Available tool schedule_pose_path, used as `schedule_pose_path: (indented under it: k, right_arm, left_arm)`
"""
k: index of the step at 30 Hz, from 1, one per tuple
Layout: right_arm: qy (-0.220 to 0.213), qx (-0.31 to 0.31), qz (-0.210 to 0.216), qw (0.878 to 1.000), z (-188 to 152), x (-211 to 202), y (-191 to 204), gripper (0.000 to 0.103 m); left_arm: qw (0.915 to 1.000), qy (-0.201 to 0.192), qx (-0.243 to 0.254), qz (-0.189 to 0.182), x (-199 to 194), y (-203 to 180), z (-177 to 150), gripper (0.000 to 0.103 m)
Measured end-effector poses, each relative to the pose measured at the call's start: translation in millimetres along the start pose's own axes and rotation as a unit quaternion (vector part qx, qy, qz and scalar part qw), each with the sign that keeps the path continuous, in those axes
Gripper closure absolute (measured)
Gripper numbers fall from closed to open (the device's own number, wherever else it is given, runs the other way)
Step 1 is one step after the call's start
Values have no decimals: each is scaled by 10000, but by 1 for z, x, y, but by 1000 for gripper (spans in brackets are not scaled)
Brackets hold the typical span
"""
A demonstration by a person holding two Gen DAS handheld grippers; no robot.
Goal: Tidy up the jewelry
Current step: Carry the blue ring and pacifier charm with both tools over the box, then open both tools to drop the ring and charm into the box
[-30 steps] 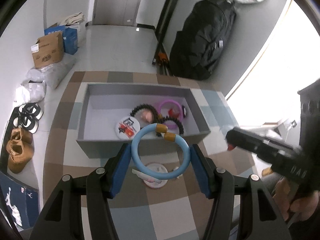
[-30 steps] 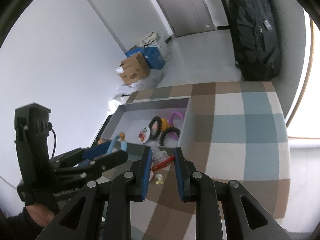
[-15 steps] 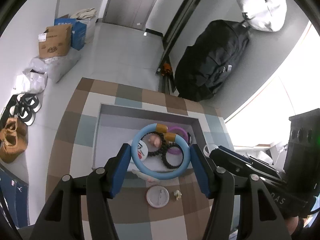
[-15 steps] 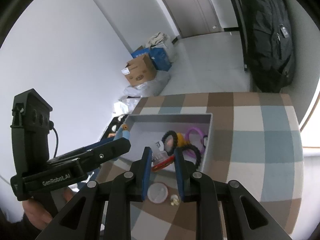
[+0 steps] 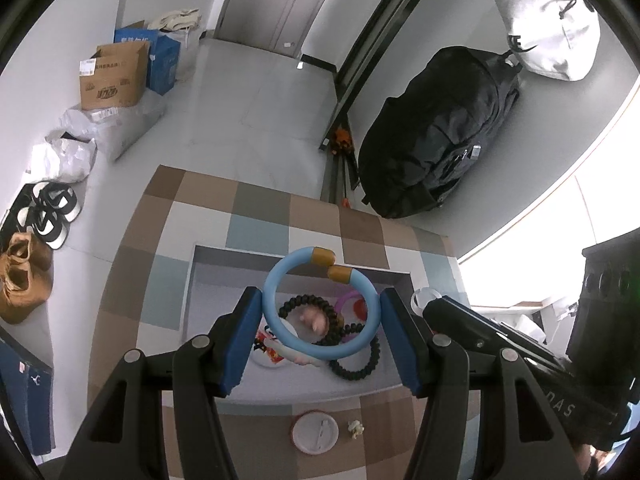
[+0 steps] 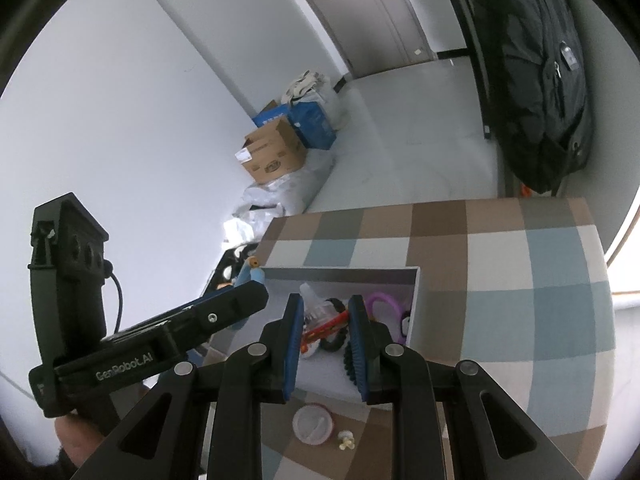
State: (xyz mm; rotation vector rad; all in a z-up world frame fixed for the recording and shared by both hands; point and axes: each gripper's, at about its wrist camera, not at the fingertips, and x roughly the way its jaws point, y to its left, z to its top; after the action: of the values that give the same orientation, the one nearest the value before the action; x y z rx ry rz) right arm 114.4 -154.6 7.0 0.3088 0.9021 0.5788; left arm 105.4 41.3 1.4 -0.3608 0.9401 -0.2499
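Note:
My left gripper (image 5: pixel 320 316) is shut on a light blue bangle with gold caps (image 5: pixel 276 320) and holds it above the grey box (image 5: pixel 224 256). The box holds black bead bracelets (image 5: pixel 360 368), a purple ring (image 5: pixel 346 300) and a round badge. My right gripper (image 6: pixel 325 332) is shut on a red and clear hair clip (image 6: pixel 326 322) and holds it over the box (image 6: pixel 416 304). The left gripper body shows at the left of the right wrist view (image 6: pixel 192 328). A white round badge (image 5: pixel 315 432) and a small pale earring (image 5: pixel 355 427) lie on the checked cloth in front of the box.
The checked tablecloth (image 5: pixel 256 232) covers a small table. A black backpack (image 5: pixel 436 136) leans on the wall behind. Cardboard and blue boxes (image 5: pixel 116 76), bags and shoes (image 5: pixel 24 272) sit on the floor at left.
Both grippers rose and moved forward over the box, each holding its item. The badge and earring on the cloth now lie nearer the cameras' lower edge.

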Motion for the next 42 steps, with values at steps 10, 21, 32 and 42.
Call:
schedule_pose_path:
  k: [10,21,32,42]
  right_arm:
    - [71,185,-21,9998,10,10,-16,81]
    - [122,307,-50,9994,11,14,-23,80]
    - [-1,440,34,9990,12,7,-28,57]
    - [-303,438,23,9986,12,-14,-34,22]
  left_arm:
    - [9992,109,289,235,15,-10,6,48]
    - [9990,401,91,158,30,-5,7,47]
    - [9984,545,49,120,33,-9,6,40]
    - [9991,297,-72,296,23,-5,4,27]
